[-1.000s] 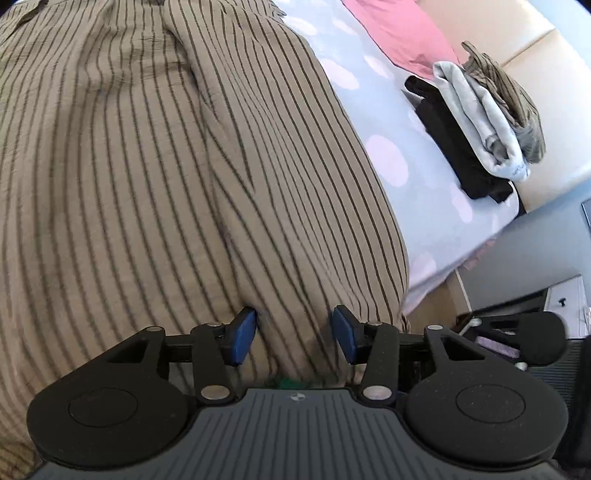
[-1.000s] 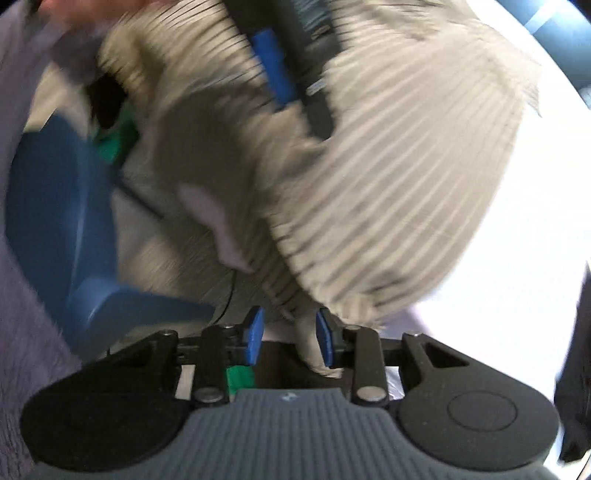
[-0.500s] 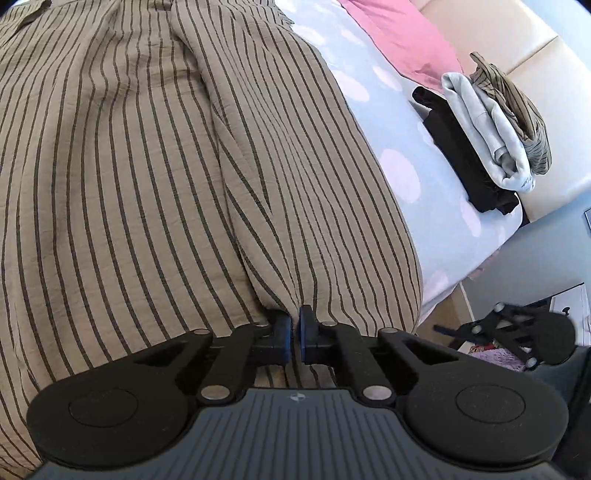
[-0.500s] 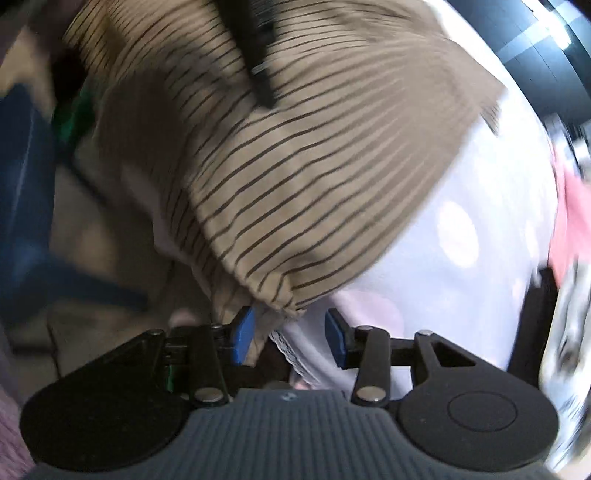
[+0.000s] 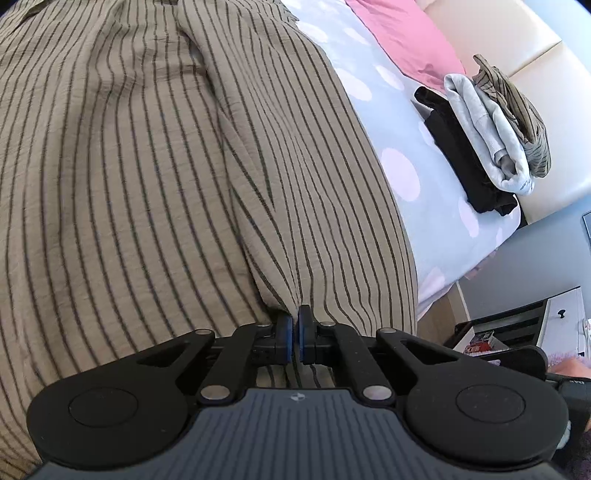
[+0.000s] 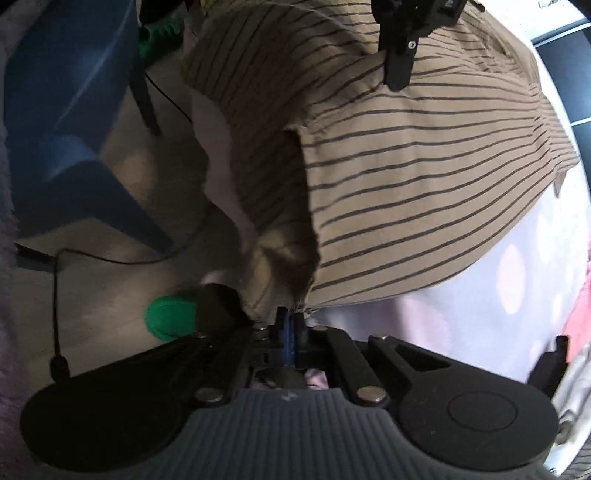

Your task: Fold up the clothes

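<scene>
Tan crinkled cloth with thin dark stripes fills both views: the striped shirt [image 5: 147, 177] lies spread over the bed [image 5: 402, 173], its near hem at the bed's near edge. Under it, the bedsheet [image 5: 369, 92] is pale lilac with soft pink dots, and a plain pink cover [image 5: 402, 37] lies toward the far end.

Only the left wrist view shows the folded pile [image 5: 487, 136] at the bed's right edge by the cream padded headboard [image 5: 517, 33]: a black piece at the bottom, a grey fleecy one over it, a striped one on top. Small dark print sits on the grey piece's edge, too small to read. A white drawer unit [image 5: 565, 317] stands beyond on the floor.

Only the right wrist view shows the blue chair [image 6: 77, 122], a thin black cable [image 6: 110, 258] snaking over the pale floor, and a green knob [image 6: 170, 317], blurred, just beside the tool.

Left gripper [image 5: 294, 334]: blue pads pinched tight on a fold at the striped shirt's hem, having just closed down on it. From the right wrist view it shows as a black finger pressing into the cloth at the top.

Right gripper [image 6: 290, 334]: jaws just snapped together, clamped on the shirt's frayed corner hanging over the bed's edge.
</scene>
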`<state>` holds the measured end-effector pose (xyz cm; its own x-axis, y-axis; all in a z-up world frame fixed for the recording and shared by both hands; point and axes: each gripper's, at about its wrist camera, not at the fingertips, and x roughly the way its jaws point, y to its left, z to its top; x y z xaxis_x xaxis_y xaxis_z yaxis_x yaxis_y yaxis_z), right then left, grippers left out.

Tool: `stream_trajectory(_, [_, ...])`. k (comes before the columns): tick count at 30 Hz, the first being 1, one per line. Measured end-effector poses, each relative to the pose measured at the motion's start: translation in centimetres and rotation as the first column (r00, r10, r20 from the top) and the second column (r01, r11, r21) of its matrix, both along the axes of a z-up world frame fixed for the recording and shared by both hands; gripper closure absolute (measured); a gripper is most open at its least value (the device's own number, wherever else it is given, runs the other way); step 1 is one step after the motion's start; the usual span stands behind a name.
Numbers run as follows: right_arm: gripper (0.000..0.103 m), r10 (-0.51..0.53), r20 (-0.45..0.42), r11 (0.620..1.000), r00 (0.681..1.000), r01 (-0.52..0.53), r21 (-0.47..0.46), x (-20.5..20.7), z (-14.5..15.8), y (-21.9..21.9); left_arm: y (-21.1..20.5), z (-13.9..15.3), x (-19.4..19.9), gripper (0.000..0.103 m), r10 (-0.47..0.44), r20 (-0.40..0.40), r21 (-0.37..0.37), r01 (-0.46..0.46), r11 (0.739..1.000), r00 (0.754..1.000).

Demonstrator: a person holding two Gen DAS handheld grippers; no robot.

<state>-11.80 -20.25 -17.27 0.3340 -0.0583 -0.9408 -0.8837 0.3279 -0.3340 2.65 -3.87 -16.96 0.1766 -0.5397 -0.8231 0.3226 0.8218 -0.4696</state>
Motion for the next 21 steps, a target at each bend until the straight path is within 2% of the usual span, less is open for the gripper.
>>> stream_trajectory(2, [0.103,-0.005,-0.054,1.0,0.999,0.004,-0.015,-0.2,-0.3,-0.1,0.5,0.1,-0.2,0.102,0.009,-0.01,0.002,-0.009,1.0,1.0])
stream_trajectory(5, [0.103,0.001,-0.041,0.998,0.999,-0.004,-0.064,-0.6,-0.9,0.5,1.3,-0.2,-0.4,0.103,0.024,-0.037,0.009,-0.024,1.0,0.999])
stream_trajectory(8, [0.098,-0.071,0.024,0.994,0.997,0.073,-0.077,0.5,0.1,0.2,1.8,-0.6,-0.6,0.103,0.031,-0.077,0.017,-0.03,0.999,0.997])
stream_trajectory(11, [0.095,-0.177,0.114,0.98,0.978,0.186,-0.069,1.1,2.0,-0.3,2.0,-1.1,-1.0,0.103,0.012,-0.135,0.032,-0.008,0.999,0.991])
stream_trajectory(14, [0.078,-0.301,0.202,0.953,0.932,0.303,0.023,2.4,5.0,-0.9,2.6,-1.5,-1.5,0.103,0.018,-0.166,0.054,-0.009,0.998,0.986])
stream_trajectory(15, [0.069,-0.332,0.223,0.943,0.916,0.327,0.061,2.8,6.0,-0.9,2.9,-1.5,-1.6,0.103,0.026,-0.171,0.055,-0.017,0.998,0.985])
stream_trajectory(17, [0.069,-0.38,0.255,0.925,0.889,0.357,0.133,3.7,7.8,-0.4,3.7,-1.0,-1.7,0.103,0.043,-0.151,0.062,-0.034,0.998,0.988])
stream_trajectory(19, [0.066,-0.427,0.282,0.901,0.859,0.381,0.205,4.5,9.6,0.1,4.6,-0.2,-1.9,0.097,0.059,-0.113,0.063,-0.052,0.997,0.992])
stream_trajectory(20, [0.064,-0.452,0.294,0.888,0.842,0.392,0.241,4.9,10.4,0.4,5.0,0.2,-2.1,0.089,0.069,-0.094,0.065,-0.063,0.996,0.993])
stream_trajectory(21, [0.058,-0.468,0.304,0.878,0.83,0.396,0.269,5.2,10.8,0.7,5.4,0.6,-2.2,0.082,0.079,-0.072,0.072,-0.073,0.995,0.994])
